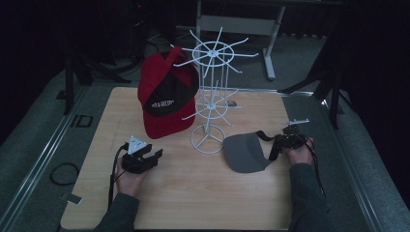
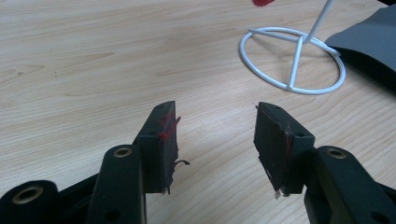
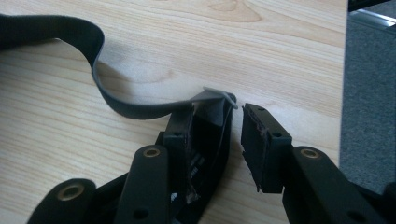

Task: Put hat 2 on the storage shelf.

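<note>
Red cap (image 1: 167,99) (high view) hangs on rack (image 1: 212,92).

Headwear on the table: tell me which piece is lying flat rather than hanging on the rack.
The grey visor, lying on the wooden table by the right gripper. The red cap hangs on the white wire rack.

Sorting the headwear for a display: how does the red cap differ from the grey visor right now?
The red cap hangs on the white rack; the grey visor lies flat on the table. The cap has a full red crown with a black panel and lettering; the visor is plain grey, with a brim and a strap. No gripper touches the cap; the visor's strap lies between the right gripper's jaws. Both have a curved brim.
</note>
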The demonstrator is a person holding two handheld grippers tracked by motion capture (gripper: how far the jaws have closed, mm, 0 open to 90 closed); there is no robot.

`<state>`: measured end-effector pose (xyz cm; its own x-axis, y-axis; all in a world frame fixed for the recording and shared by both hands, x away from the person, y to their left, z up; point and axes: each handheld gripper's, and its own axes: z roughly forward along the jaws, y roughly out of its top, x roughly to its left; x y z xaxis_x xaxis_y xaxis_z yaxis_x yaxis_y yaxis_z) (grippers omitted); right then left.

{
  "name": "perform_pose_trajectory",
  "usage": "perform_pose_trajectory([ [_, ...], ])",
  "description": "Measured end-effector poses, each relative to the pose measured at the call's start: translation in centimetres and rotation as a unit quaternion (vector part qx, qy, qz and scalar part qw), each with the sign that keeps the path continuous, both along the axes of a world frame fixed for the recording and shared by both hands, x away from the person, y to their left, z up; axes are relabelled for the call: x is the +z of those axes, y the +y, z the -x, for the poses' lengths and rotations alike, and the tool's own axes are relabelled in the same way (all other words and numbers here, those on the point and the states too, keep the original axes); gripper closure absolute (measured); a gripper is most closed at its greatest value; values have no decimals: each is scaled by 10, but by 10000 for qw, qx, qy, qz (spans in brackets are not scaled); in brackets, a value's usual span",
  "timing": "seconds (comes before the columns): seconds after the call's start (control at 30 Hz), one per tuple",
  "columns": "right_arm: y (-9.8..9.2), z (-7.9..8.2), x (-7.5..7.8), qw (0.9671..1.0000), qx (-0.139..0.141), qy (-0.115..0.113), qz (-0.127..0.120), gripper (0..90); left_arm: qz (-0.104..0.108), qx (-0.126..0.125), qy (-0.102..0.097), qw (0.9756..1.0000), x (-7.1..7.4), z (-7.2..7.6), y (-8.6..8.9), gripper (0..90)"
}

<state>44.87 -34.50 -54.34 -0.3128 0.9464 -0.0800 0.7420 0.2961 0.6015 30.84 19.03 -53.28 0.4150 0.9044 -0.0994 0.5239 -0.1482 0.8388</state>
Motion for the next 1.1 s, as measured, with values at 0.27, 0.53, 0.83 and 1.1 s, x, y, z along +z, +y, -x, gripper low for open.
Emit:
perform_pose_trajectory([
  [0.27,6,-3,1,9999,31,123,-7,871,0,15,-20,10000,1,1,0,498],
  [0.53,6,3,9,9997,-71,-222,67,877,-6,38,-26,10000,0,1,0,499],
  [0.83,8,10,33,9977,-14,-672,64,878,-9,42,-21,10000,1,1,0,499],
  [1.1,17,15,52,9950,192,-975,97,879,-20,73,-33,10000,0,1,1,499],
])
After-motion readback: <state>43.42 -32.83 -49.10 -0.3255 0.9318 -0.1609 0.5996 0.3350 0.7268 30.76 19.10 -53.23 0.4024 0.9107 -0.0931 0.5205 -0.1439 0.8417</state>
